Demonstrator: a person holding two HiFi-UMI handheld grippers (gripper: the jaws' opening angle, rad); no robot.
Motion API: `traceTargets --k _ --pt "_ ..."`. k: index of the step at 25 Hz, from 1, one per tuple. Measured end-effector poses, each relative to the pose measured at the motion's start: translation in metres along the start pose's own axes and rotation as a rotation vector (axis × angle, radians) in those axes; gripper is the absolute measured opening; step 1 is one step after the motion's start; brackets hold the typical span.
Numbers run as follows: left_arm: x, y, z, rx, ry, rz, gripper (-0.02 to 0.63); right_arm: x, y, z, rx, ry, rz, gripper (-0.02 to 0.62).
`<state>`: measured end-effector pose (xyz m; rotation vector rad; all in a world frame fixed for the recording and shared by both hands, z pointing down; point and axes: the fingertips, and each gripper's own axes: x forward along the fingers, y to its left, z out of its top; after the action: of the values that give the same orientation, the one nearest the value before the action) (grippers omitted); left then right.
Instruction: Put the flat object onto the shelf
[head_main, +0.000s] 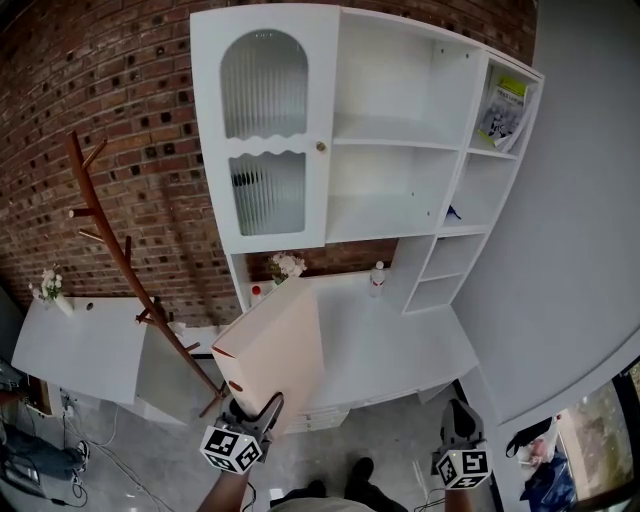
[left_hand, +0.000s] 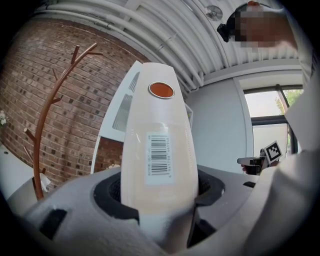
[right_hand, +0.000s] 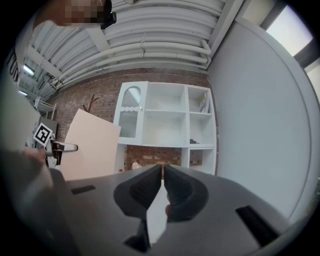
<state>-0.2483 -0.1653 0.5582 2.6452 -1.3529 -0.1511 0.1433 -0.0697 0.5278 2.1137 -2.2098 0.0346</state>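
Observation:
The flat object is a pale peach binder (head_main: 275, 350), standing upright on edge in front of the white shelf unit (head_main: 390, 145). My left gripper (head_main: 252, 408) is shut on the binder's lower edge. In the left gripper view the binder's spine (left_hand: 159, 150), with a barcode label and an orange ring hole, fills the gap between the left gripper's (left_hand: 160, 187) pads. My right gripper (head_main: 458, 420) hangs low at the right, shut with nothing in it. The right gripper view shows the right gripper (right_hand: 163, 167) with its tips together, the binder (right_hand: 90, 145) off to the left and the shelf unit (right_hand: 165, 112) ahead.
A white counter (head_main: 400, 340) under the shelves carries a small bottle (head_main: 377, 278) and flowers (head_main: 288, 265). A booklet (head_main: 503, 110) leans in the top right cubby. A wooden coat rack (head_main: 110, 250) stands at the left beside a low white table (head_main: 80, 345). A grey wall closes the right.

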Motion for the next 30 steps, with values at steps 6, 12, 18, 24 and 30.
traceTargets --k 6,12,18,24,30 --pt "0.019 0.0 -0.007 -0.001 0.004 0.029 0.288 0.031 -0.013 0.001 0.004 -0.01 0.032 0.034" --pt "0.048 -0.006 -0.005 -0.002 -0.008 0.066 0.288 0.068 -0.036 0.007 0.004 -0.011 0.076 0.034" --pt "0.079 -0.017 -0.001 0.032 -0.001 0.103 0.288 0.106 -0.056 0.009 0.006 0.005 0.129 0.034" --pt "0.118 -0.031 0.012 0.16 0.017 0.141 0.288 0.142 -0.078 0.015 -0.004 0.0 0.188 0.034" --pt "0.159 -0.05 0.038 0.341 0.014 0.162 0.285 0.173 -0.093 0.015 -0.009 -0.004 0.251 0.034"
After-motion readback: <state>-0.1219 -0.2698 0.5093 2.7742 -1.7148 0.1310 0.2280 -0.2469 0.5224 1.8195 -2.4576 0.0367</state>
